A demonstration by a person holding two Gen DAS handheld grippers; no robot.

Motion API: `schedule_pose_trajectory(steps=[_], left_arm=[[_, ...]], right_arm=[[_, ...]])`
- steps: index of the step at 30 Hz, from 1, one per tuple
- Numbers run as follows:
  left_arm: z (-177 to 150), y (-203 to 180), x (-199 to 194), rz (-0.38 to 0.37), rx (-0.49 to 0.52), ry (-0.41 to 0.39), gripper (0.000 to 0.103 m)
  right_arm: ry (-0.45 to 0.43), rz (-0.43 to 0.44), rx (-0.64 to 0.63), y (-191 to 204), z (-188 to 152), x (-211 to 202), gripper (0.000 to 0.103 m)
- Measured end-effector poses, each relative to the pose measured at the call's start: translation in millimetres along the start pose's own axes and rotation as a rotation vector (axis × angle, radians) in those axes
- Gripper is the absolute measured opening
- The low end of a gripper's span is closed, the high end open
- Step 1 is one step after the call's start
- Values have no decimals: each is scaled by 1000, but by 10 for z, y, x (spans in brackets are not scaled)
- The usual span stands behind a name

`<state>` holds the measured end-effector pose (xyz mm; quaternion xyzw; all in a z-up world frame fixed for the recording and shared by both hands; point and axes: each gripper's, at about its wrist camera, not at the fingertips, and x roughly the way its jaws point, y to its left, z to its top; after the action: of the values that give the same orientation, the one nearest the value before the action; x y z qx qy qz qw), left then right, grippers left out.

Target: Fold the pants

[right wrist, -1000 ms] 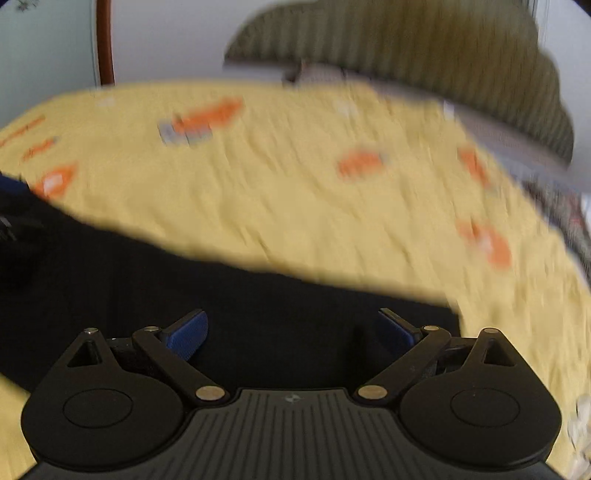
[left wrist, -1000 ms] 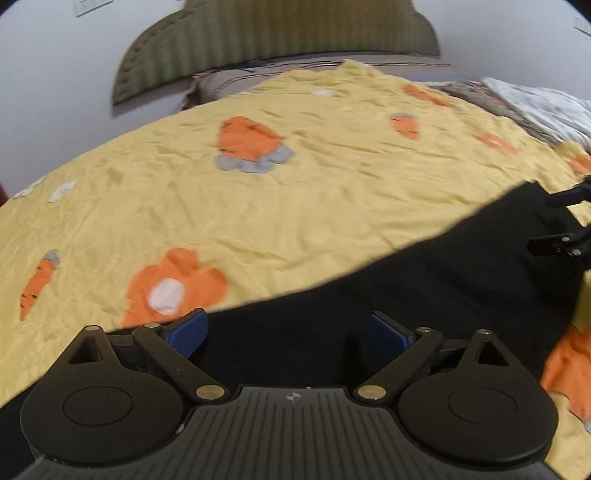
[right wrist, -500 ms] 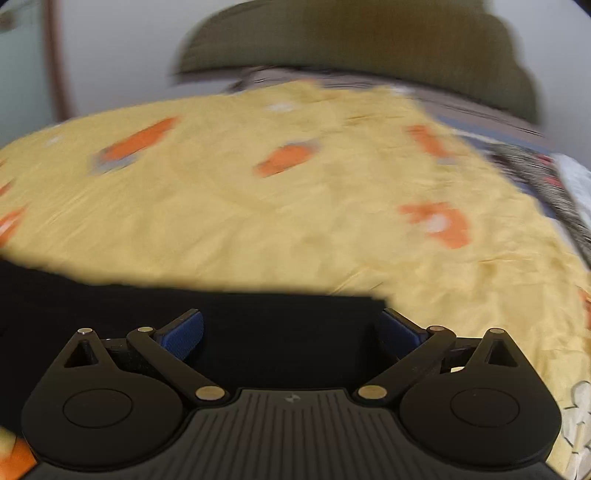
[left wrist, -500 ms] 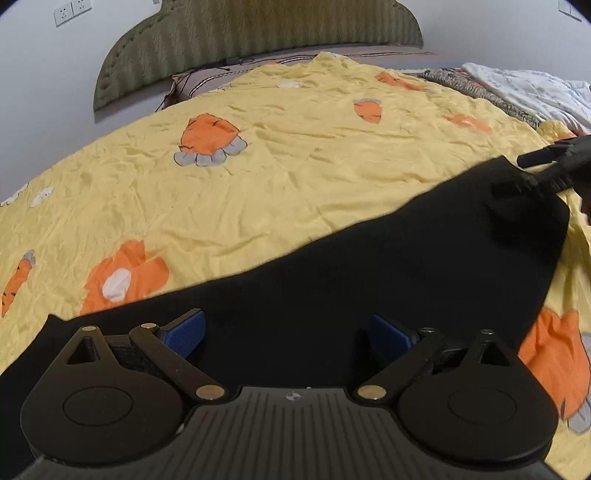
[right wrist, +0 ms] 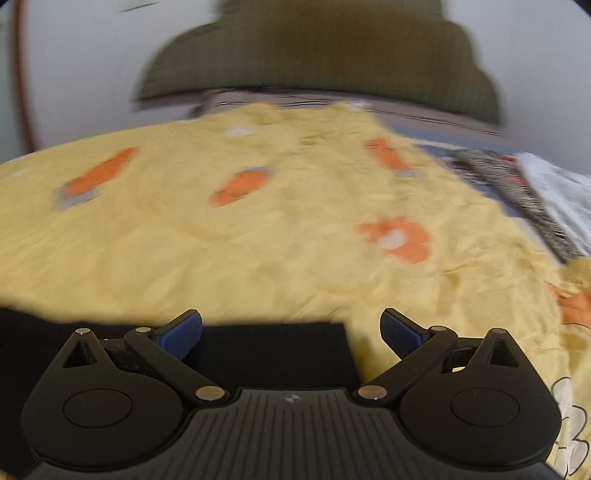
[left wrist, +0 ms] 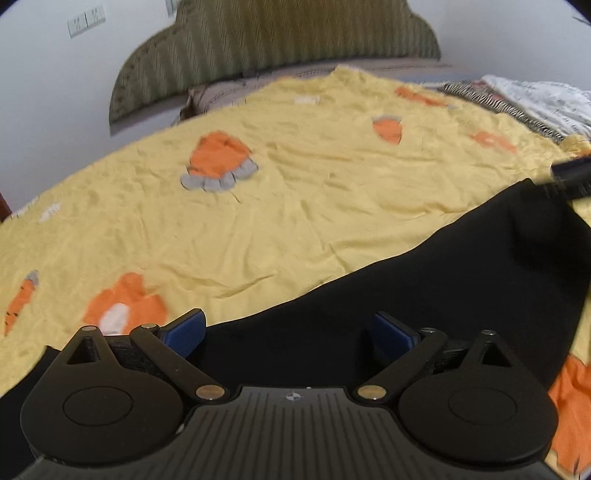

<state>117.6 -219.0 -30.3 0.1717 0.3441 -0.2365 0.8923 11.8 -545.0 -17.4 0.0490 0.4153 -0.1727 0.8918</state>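
Black pants lie flat on the bed as a long band that runs from the bottom left to the right edge of the left wrist view. My left gripper hovers over their near part, open, with nothing between its blue pads. The right gripper shows there as a dark blurred shape at the pants' far end. In the right wrist view the pants end in a square corner under my right gripper, which stands wide open; the left pad is over black cloth, the right pad over yellow sheet.
A yellow bedspread with orange carrot prints covers the bed. An olive padded headboard stands against the white wall. Striped and white bedding is bunched at the far right. Wall sockets sit at the upper left.
In the right wrist view the pants have slid down and left, so their end corner now lies between the fingers. The left view has shifted slightly over the pants. Both grippers stay open.
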Motion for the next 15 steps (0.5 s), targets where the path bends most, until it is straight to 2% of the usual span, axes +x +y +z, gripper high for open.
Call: schedule_pose_trajectory(steps=[2, 6, 13, 15], left_arm=[[-59, 21, -77, 25, -10, -5, 99], [-190, 153, -182, 115, -81, 1, 100], [-416, 794, -68, 227, -292, 109, 100], [-430, 905, 22, 232, -319, 110, 103]], right_arm=[[82, 100, -74, 126, -100, -52, 103], [176, 164, -169, 422, -202, 108, 103], [132, 158, -147, 507, 33, 473, 103], [116, 156, -119, 469, 79, 531, 103]])
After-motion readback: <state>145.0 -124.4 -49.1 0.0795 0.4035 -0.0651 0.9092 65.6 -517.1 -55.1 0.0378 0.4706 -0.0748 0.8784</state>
